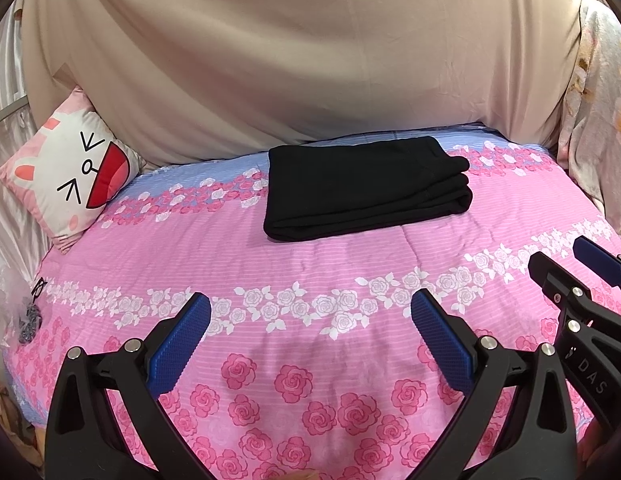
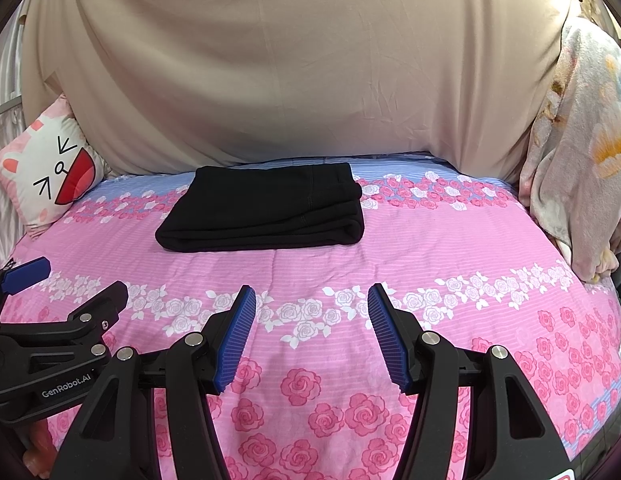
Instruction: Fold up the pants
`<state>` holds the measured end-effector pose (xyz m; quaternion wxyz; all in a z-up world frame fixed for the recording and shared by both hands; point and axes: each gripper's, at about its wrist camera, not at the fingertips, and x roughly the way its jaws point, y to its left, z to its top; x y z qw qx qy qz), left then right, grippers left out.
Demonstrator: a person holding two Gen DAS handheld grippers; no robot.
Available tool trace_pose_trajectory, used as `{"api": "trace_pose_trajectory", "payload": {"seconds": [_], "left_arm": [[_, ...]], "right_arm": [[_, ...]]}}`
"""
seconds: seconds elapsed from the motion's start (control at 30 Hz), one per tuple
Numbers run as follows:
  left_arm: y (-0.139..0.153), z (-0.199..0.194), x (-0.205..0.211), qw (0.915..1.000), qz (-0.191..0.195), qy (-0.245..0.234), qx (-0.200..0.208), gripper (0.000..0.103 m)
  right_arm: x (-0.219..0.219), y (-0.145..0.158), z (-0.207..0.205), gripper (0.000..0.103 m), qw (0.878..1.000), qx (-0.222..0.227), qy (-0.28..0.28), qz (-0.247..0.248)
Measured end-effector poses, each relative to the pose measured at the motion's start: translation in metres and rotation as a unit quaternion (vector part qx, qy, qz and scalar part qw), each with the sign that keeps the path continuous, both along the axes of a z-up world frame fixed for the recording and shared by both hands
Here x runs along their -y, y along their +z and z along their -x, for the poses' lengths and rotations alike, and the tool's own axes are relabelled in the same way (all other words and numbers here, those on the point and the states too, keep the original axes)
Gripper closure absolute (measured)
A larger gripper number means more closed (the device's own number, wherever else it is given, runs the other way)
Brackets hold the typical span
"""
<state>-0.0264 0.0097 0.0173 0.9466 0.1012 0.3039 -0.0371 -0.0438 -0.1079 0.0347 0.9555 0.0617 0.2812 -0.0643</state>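
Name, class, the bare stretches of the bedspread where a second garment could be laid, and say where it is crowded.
The widest free patch lies between the folded black pants and the two open grippers, left and right. Another runs from the pants to the floral blanket. Crowded: the far left corner by the cat pillow.

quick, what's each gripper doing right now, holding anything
Left gripper: open, holding nothing, fingers spread over the pink floral bedsheet.
Right gripper: open, holding nothing; the folded black pants lie apart from it, farther up the bed.
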Motion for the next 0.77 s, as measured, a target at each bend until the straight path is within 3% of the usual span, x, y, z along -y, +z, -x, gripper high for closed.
{"api": "trace_pose_trajectory", "payload": {"seconds": [0.27,0.4,0.53,0.63,0.77], "left_arm": [[-0.001,-0.001,0.001,1.0,0.0,-0.001,0.002,0.005],[-0.001,0.001,-0.002,0.999,0.036,-0.014,0.025,0.006],[-0.009,-0.011,-0.001,0.9985,0.045,-0.03,-0.008,0.005],[-0.021,-0.021,-0.003,0.9988,0.033,-0.011,-0.034,0.005],[-0.036,-0.028,-0.011,0.9973,0.047,-0.003,-0.056,0.005]], "right_arm": [[0.001,0.0,0.0,0.046,1.0,-0.001,0.0,0.0],[0.001,-0.003,-0.003,0.046,1.0,-0.006,-0.003,-0.002],[0.001,-0.009,-0.005,0.046,1.0,-0.015,-0.007,-0.002],[0.003,-0.014,-0.009,0.046,1.0,-0.022,-0.013,-0.002],[0.006,-0.022,-0.013,0.029,0.999,-0.028,-0.025,0.004]]}}
